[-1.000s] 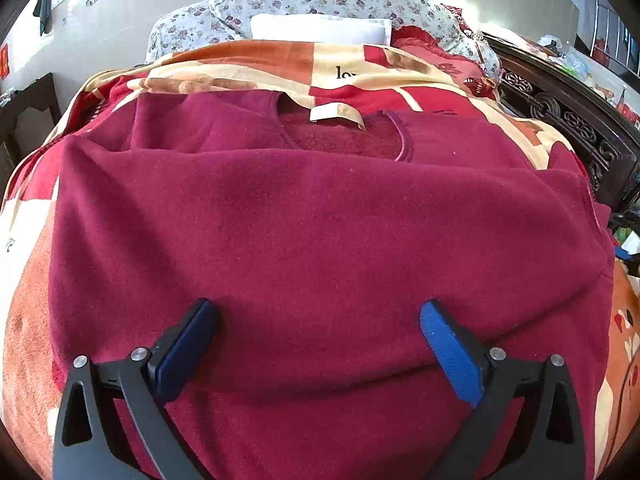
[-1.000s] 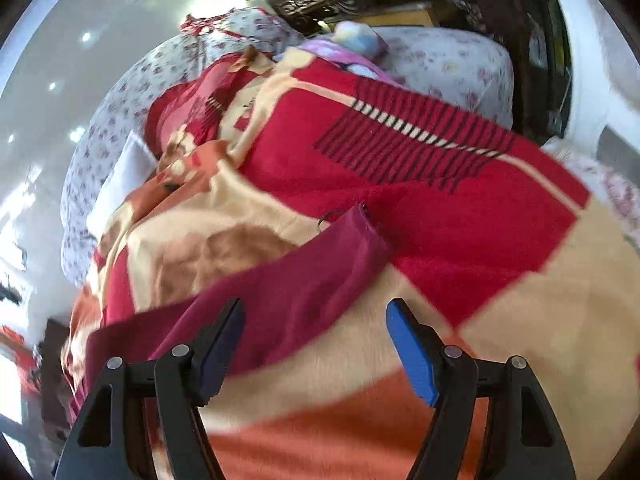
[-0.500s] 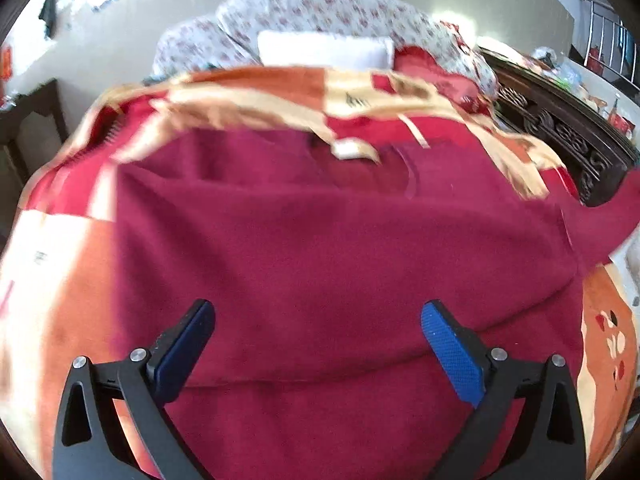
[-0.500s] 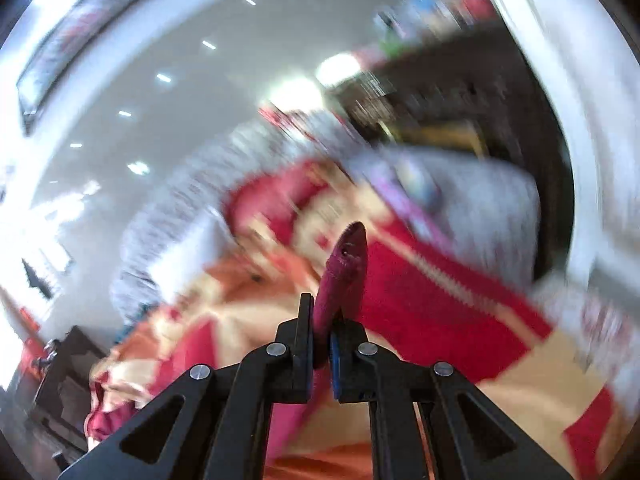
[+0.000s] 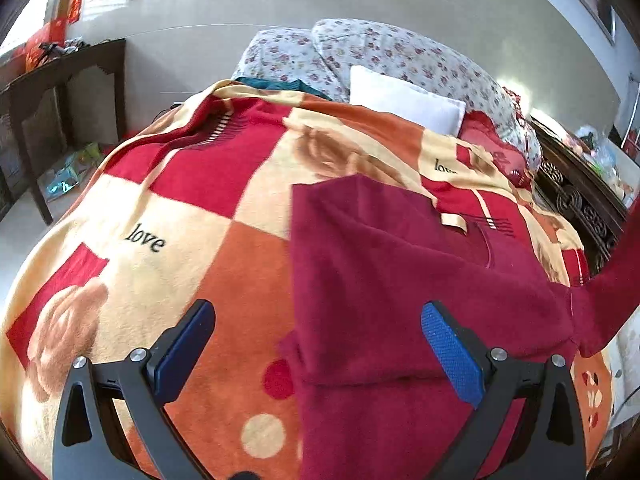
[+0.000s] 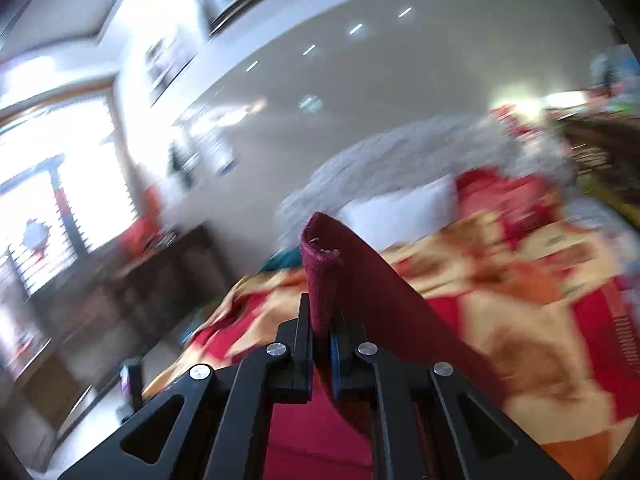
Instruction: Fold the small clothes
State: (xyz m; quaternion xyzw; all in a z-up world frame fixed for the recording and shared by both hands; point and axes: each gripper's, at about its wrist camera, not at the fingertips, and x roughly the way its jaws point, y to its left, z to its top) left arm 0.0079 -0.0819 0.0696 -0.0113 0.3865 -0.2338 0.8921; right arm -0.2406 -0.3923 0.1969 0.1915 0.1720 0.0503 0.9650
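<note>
A dark red sweater (image 5: 400, 280) lies on a red, orange and cream blanket (image 5: 180, 208) on a bed, its left side folded over the body. My left gripper (image 5: 316, 344) is open and empty, hovering over the sweater's left folded edge. My right gripper (image 6: 320, 336) is shut on the sweater's sleeve cuff (image 6: 320, 248) and holds it lifted above the bed. In the left wrist view the raised sleeve (image 5: 616, 280) stretches up at the right edge.
Floral pillows (image 5: 400, 56) and a white pillow (image 5: 404, 100) lie at the head of the bed. A dark carved wooden frame (image 5: 580, 200) runs along the right. A dark table (image 5: 60, 80) stands to the left of the bed.
My right gripper has closed on the sleeve cuff, lifted it and swung left. My left gripper has shifted left, so more blanket shows; it stays open.
</note>
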